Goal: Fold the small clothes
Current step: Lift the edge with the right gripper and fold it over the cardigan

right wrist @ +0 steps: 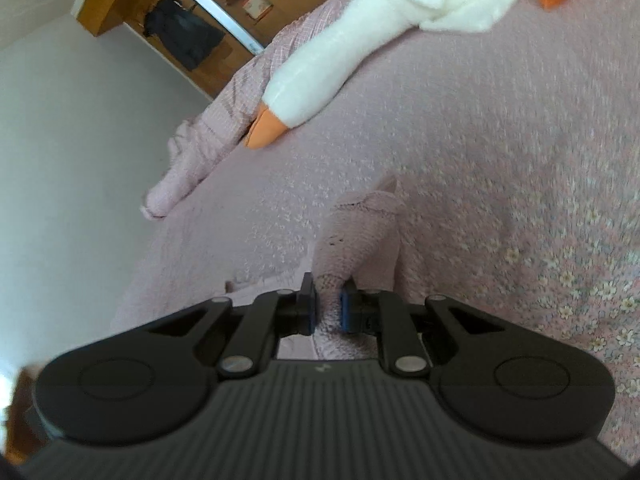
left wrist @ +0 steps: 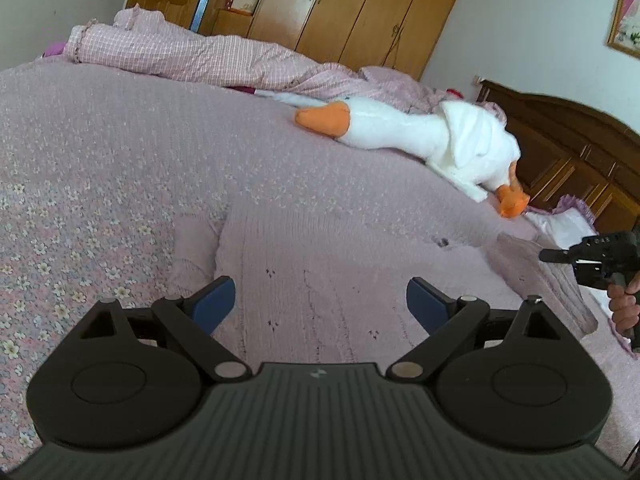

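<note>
Left claw (left wrist: pixel 320 300): fingers spread wide, blue pads facing each other, nothing between them. It hangs low over the sweater (left wrist: pixel 320 264), a small pale pink knit lying flat on the bed (left wrist: pixel 100 160). The body of the knit fills the space ahead of the claw; one sleeve (left wrist: pixel 194 248) runs down its left side, lying on the flowered bedspread.

Right claw (right wrist: pixel 328 306): pads drawn close, pinching a bunched fold of the same pink knit. From the right wrist view the cloth rises out of the grip in a narrow ridge, lifted off the bedspread, ending in a small peak. In the left wrist view the right claw shows at the far right edge of the frame, a hand (left wrist: pixel 626 306) wrapped around its grip, with the sweater's right side pulled up toward it.

Surroundings: a white stuffed goose (left wrist: pixel 420 136) with orange beak and feet lies across the bed beyond the sweater, well apart from it. A rumpled pink checked blanket (left wrist: pixel 192 54) is heaped along the far side of the bed. A wooden wardrobe (left wrist: pixel 360 4) stands against the far wall, and a dark wooden headboard (left wrist: pixel 568 148) sits at the right. A framed picture (left wrist: pixel 626 14) hangs on the wall above the headboard. Dark clothing hangs by the wardrobe.
</note>
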`<state>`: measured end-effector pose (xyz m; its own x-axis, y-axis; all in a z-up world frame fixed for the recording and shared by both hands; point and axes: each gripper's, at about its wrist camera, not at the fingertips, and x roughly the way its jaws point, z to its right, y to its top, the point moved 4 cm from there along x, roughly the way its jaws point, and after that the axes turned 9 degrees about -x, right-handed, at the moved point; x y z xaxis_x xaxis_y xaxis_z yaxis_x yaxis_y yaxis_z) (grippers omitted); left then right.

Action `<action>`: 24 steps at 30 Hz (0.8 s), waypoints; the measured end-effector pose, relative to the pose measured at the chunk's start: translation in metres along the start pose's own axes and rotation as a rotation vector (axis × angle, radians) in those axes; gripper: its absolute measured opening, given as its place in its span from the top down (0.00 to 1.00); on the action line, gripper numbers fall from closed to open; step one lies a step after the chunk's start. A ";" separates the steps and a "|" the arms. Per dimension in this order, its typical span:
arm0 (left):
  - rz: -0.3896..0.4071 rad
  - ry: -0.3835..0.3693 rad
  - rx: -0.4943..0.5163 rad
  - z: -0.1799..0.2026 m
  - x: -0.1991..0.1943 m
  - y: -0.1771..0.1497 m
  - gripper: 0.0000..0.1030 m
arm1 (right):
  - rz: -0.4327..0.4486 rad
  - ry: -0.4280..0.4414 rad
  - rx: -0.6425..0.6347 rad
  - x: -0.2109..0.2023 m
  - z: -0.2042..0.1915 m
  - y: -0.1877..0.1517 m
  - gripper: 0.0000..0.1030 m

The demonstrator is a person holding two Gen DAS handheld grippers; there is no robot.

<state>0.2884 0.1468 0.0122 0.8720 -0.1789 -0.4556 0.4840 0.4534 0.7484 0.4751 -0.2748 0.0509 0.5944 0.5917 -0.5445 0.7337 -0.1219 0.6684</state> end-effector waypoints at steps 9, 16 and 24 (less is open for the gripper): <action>0.071 -0.071 -0.013 -0.021 -0.038 0.007 0.05 | -0.012 -0.059 -0.067 0.012 -0.073 0.006 0.86; 0.049 -0.017 0.000 -0.047 -0.039 0.008 0.04 | -0.048 -0.061 -0.128 0.038 -0.139 0.000 0.86; 0.056 -0.010 -0.084 -0.071 -0.049 0.025 0.03 | -0.087 -0.026 -0.179 0.086 -0.215 -0.022 0.86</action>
<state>0.2526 0.2290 0.0183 0.8982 -0.1595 -0.4096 0.4274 0.5344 0.7292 0.4393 -0.0502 0.0983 0.5413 0.5727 -0.6157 0.7139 0.0738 0.6963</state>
